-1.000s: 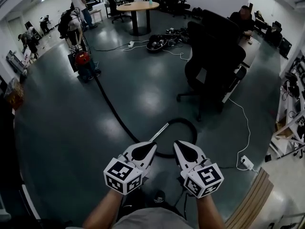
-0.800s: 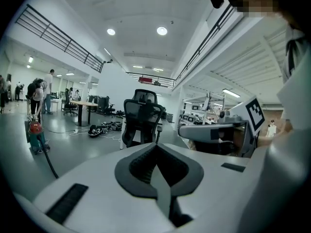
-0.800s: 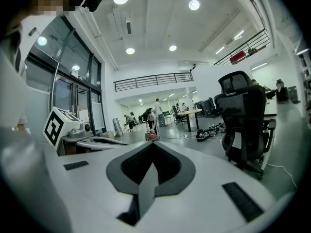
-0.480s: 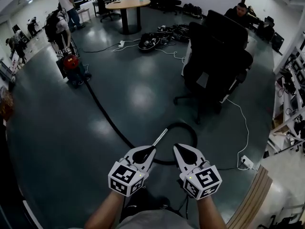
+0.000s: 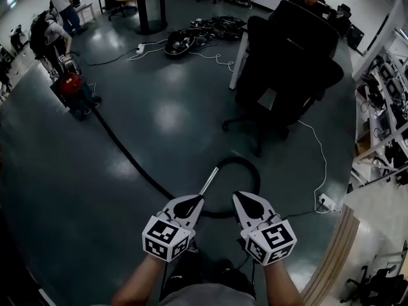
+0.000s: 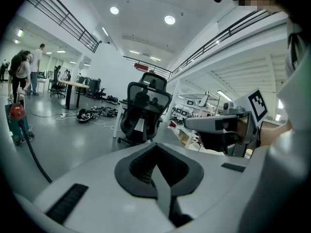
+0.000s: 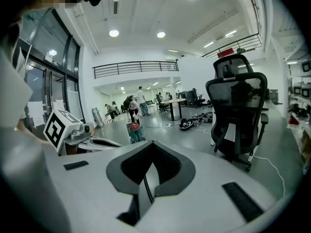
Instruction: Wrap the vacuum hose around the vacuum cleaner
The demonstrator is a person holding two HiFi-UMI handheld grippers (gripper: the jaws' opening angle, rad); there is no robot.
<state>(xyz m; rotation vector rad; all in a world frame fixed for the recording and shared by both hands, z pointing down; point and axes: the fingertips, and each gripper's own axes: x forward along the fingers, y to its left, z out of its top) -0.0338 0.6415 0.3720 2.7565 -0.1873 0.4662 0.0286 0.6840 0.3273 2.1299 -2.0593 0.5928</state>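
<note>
The wrapping has not begun; this looks like the approach step, with the left gripper and right gripper side by side above the floor, both pairs of fingers closed on nothing. The vacuum hose lies loose, looping just ahead of them beside its metal wand and running off to the vacuum cleaner, well apart at the far left; next, I judge, fingers must open and drop onto the wand or loop.
</note>
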